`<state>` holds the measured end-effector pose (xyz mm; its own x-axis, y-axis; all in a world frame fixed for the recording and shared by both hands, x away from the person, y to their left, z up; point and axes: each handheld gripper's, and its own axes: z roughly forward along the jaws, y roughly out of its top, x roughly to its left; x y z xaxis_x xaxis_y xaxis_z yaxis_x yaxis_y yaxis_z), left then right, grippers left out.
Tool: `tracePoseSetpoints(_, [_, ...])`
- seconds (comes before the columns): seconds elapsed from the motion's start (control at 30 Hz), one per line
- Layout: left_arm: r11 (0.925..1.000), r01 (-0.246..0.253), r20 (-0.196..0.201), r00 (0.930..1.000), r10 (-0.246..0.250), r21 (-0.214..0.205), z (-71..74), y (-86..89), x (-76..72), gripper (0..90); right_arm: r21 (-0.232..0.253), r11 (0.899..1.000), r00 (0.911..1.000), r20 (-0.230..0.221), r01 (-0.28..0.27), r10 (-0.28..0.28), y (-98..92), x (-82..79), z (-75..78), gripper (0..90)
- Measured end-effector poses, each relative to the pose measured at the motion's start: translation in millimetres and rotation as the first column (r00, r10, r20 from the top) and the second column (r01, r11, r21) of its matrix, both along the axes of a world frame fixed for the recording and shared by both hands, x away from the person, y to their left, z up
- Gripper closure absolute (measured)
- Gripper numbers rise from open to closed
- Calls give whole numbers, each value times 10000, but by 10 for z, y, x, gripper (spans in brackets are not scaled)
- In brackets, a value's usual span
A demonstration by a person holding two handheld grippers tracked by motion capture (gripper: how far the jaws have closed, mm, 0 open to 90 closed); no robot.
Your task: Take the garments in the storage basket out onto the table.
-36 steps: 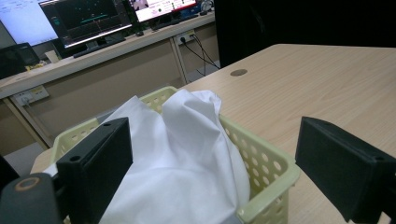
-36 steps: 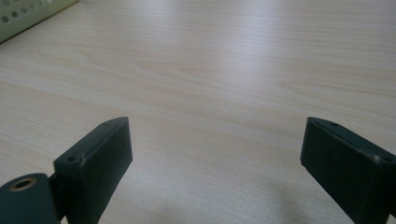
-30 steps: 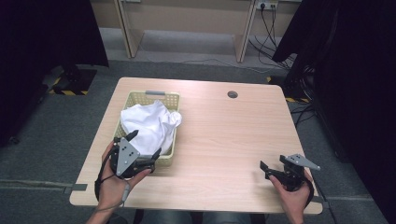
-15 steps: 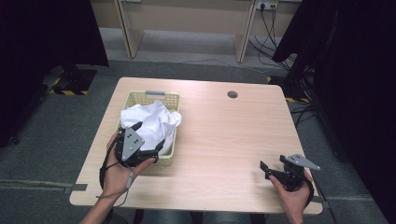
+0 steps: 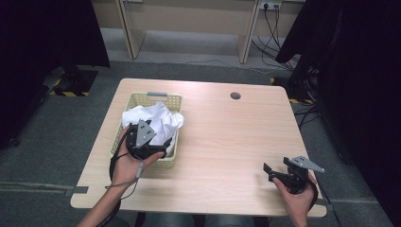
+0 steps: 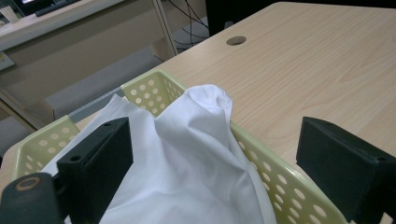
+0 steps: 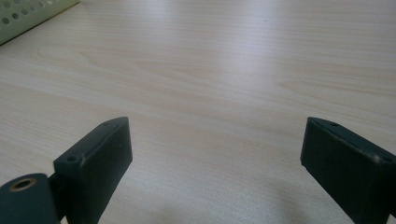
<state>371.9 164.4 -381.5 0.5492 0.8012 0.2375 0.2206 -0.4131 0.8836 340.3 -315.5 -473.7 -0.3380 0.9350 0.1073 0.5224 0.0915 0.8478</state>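
Right gripper (image 5: pixel 270 171) near counter's (image 5: pixel 227 142) near right corner, fingers wide, holding nothing. Left gripper (image 6: pixel 215 154) over basket's (image 5: pixel 169 157) near end, fingers wide astride white cloth (image 6: pixel 187 158). Cloth heaped in basket by left edge.

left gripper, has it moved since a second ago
Yes. In the high view the left gripper has moved forward, away from the person: it was at the basket's near rim and now sits over the white cloth inside, jaws open.
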Motion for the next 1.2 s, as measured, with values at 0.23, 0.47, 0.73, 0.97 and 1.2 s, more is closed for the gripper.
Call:
tracePoseSetpoints(0.23, [9984,-24,-664,9978,62,570,0,-12,180,102,27,10000,10000,-12,11,-11,-1,0,0,95])
tracePoseSetpoints(0.47, [9967,-23,-1368,9905,134,809,-22,-31,357,102,52,10000,10000,-16,8,-8,-4,0,0,95])
tracePoseSetpoints(0.73, [9947,21,-1805,9834,166,1032,-65,-61,490,102,105,9999,10000,-24,12,-12,-8,1,0,95])
tracePoseSetpoints(0.97, [9876,140,-2244,9743,218,1567,-133,-103,567,98,100,9999,10000,-8,8,-8,-8,1,-1,95])
tracePoseSetpoints(1.2, [9847,168,-2624,9645,298,1734,-220,-144,652,98,110,9999,10000,-10,4,-4,-8,1,-1,95])
